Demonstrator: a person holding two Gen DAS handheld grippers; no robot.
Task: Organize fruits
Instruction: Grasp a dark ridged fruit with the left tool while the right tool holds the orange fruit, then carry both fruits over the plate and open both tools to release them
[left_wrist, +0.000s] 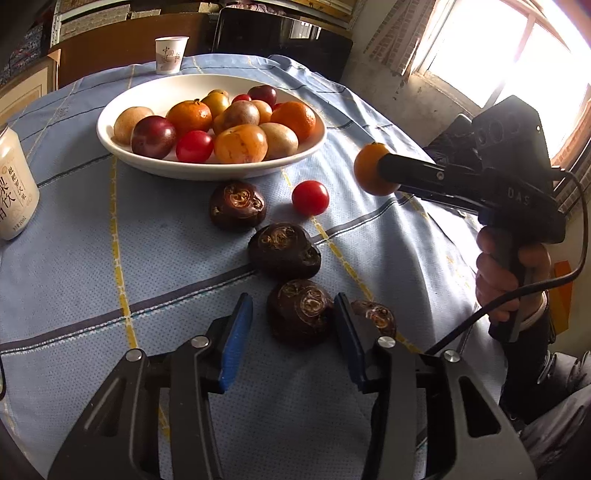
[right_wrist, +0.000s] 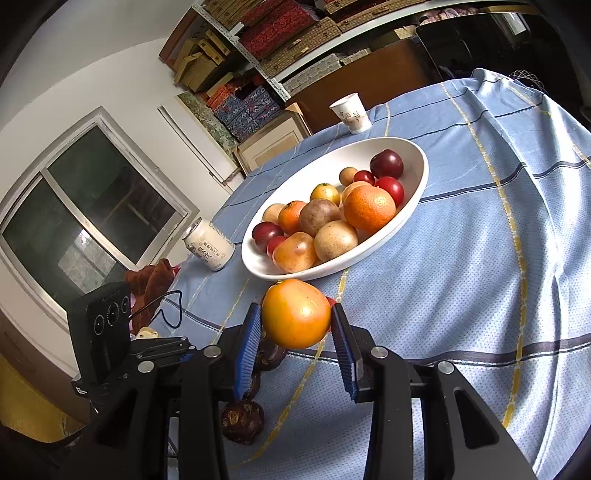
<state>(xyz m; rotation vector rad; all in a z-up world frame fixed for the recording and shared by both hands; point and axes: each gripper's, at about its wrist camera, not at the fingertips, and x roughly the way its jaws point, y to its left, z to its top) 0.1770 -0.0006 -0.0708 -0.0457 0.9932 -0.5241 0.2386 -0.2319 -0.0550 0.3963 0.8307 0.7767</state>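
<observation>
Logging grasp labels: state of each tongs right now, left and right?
Left tongs: open, straddling a dark water chestnut, pads not pressing it.
Right tongs: shut on an orange fruit.

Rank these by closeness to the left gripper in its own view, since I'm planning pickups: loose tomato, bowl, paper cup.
1. Loose tomato, on the cloth beyond the left gripper.
2. Bowl, mid-table behind it.
3. Paper cup, far edge.

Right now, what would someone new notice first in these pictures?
Probably the white bowl heaped with oranges, plums and tomatoes at the middle of the blue checked tablecloth. Next, the orange fruit clamped in the right hand-held gripper above the cloth, and the dark water chestnut between the left hand-held gripper's blue pads.
</observation>
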